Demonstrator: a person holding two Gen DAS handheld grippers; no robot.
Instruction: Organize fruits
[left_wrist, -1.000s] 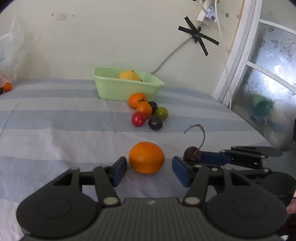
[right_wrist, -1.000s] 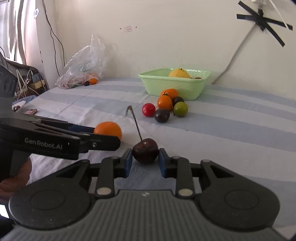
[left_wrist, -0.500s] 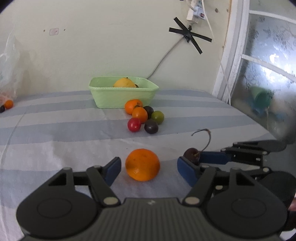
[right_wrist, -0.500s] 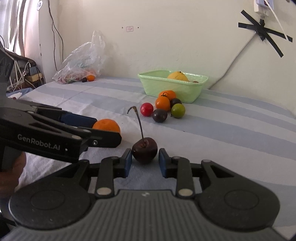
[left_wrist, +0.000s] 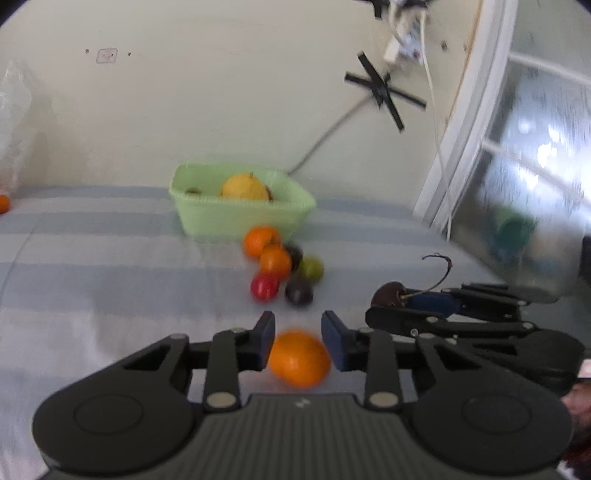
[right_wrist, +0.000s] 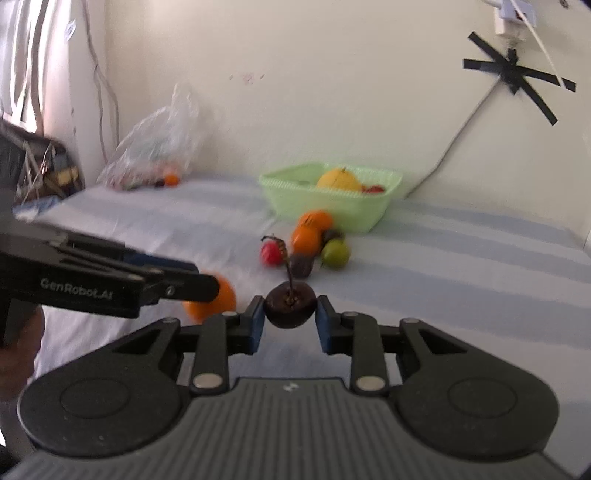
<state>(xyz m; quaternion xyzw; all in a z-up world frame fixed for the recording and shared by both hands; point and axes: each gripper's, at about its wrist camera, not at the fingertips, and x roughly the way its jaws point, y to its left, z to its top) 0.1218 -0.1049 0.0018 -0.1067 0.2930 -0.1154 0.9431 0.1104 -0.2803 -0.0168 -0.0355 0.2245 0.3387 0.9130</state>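
Note:
My left gripper (left_wrist: 298, 322) is shut on an orange (left_wrist: 299, 358), its blue pads pressing both sides just above the striped cloth. In the right wrist view the same orange (right_wrist: 216, 302) shows behind the left fingers (right_wrist: 192, 284). My right gripper (right_wrist: 289, 309) holds a dark cherry (right_wrist: 290, 312) with a long stem, jaws still closing on it; from the left wrist view that cherry (left_wrist: 387, 293) sits at the right gripper's tip. A light green basket (left_wrist: 236, 218) stands far back with a yellow fruit (left_wrist: 243, 186) in it. Both views are motion-blurred.
Several small fruits lie in a cluster (left_wrist: 280, 266) in front of the basket: two orange, one red, one green, two dark. A clear plastic bag (right_wrist: 155, 147) with fruit lies at the back left. A window frame (left_wrist: 458, 155) and a cable line the right side.
The left jaws, open around the orange before, have closed onto it. Both grippers have risen a little with their fruit, and the views have tilted up.

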